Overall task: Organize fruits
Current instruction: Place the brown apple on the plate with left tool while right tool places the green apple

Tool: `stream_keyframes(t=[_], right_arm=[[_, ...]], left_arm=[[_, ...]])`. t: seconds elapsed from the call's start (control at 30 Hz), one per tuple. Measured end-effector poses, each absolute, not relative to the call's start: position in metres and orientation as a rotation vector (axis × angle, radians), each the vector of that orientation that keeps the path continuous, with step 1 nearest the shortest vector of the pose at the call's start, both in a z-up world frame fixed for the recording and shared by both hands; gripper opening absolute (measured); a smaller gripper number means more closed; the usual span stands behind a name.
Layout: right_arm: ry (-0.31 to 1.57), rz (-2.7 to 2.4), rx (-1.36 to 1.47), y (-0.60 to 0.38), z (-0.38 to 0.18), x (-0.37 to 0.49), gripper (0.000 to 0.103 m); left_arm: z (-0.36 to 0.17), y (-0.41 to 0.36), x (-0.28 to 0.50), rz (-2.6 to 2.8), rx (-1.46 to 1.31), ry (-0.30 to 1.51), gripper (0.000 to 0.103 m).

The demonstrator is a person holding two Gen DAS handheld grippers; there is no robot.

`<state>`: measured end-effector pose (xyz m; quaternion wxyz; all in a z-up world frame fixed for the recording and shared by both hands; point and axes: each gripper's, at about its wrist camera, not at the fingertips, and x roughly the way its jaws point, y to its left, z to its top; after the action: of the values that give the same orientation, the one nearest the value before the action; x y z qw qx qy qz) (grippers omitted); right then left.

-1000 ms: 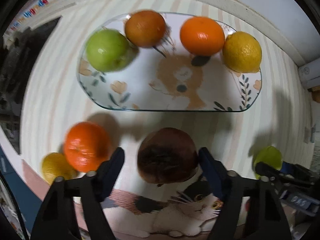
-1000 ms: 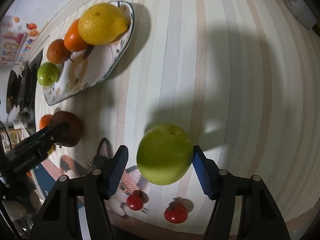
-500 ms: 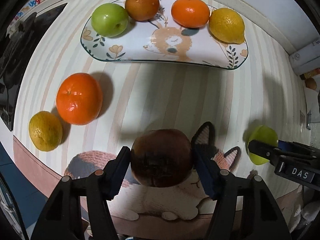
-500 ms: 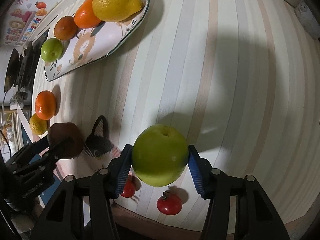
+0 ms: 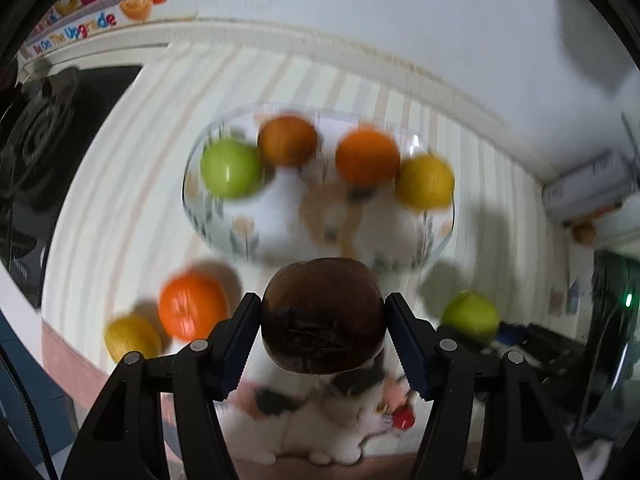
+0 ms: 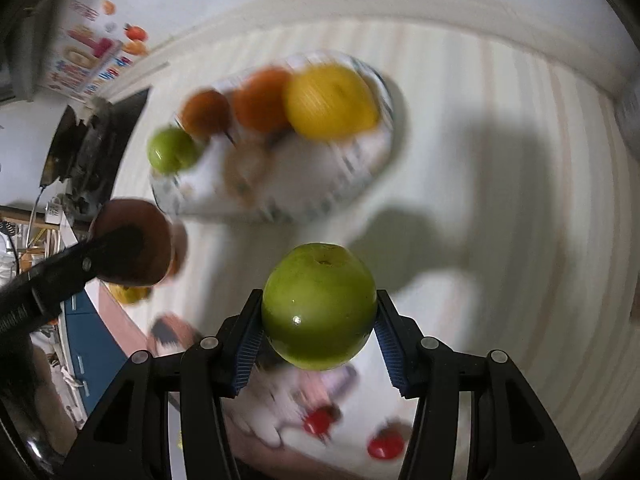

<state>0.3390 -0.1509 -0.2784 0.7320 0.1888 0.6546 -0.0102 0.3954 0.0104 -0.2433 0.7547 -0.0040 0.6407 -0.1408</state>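
Note:
My left gripper [image 5: 322, 300] is shut on a dark brown round fruit [image 5: 322, 316], held above the table in front of the oval rabbit-print plate [image 5: 280, 216]. The plate carries a green apple [image 5: 231, 168], a brownish orange fruit [image 5: 287, 141], an orange [image 5: 367, 156] and a lemon [image 5: 425, 180]. Another orange [image 5: 193, 306] and a lemon [image 5: 132, 336] lie on the table at the left. My right gripper [image 6: 319, 298] is shut on a green apple [image 6: 320, 304], lifted off the table, with the plate [image 6: 360, 176] beyond it to the left.
A cat-print mat [image 5: 320, 428] with small red tomatoes [image 6: 386, 446] covers the near table edge. A black stove [image 5: 52, 140] stands at the left and a white box [image 5: 588, 184] at the far right. A wall runs behind the plate.
Both grippers closed their jaws onto their fruit and rose from the table with it. The views are now blurred from motion, and the plate sits more central in both.

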Motion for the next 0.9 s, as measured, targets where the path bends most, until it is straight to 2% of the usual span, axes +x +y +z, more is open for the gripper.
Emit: stream_keyframes(t=[0.23,0.63,0.7,0.77,0.8,0.83,0.87,0.9], right_arm=[[1.389,-0.032,0.36,-0.134,-0.294,0.396,0.056],[1.402,0.009,0.38,-0.127,-0.324,0.418,0.057],[1.408,0.015,0.405,-0.131,-0.325,0.416,0.059],[1.401,0.015,0.414,-0.135,-0.32,0.413,0.071],[1.399,0.018,0.416,-0.134,-0.319,0.414,0.072],[1.397,0.018,0.419,-0.136,-0.316,0.413,0.072],[1.399,0.012,0.417,-0.137,-0.314,0.411,0.072],[1.402,0.005,0.415,-0.139,-0.311,0.409,0.072]], left_arm=[[-0.269,0.002,0.46,-0.292,-0.031,1.474,0.062],[-0.303,-0.004,0.477,-0.282,-0.059,1.592,0.062],[-0.306,-0.007,0.478,-0.283,-0.064,1.601,0.063],[-0.306,-0.008,0.477,-0.281,-0.064,1.605,0.063],[-0.305,-0.007,0.477,-0.284,-0.075,1.602,0.063],[-0.303,-0.006,0.477,-0.291,-0.091,1.596,0.07],[-0.301,-0.005,0.477,-0.3,-0.104,1.592,0.083],[-0.298,-0.004,0.477,-0.3,-0.108,1.585,0.087]])
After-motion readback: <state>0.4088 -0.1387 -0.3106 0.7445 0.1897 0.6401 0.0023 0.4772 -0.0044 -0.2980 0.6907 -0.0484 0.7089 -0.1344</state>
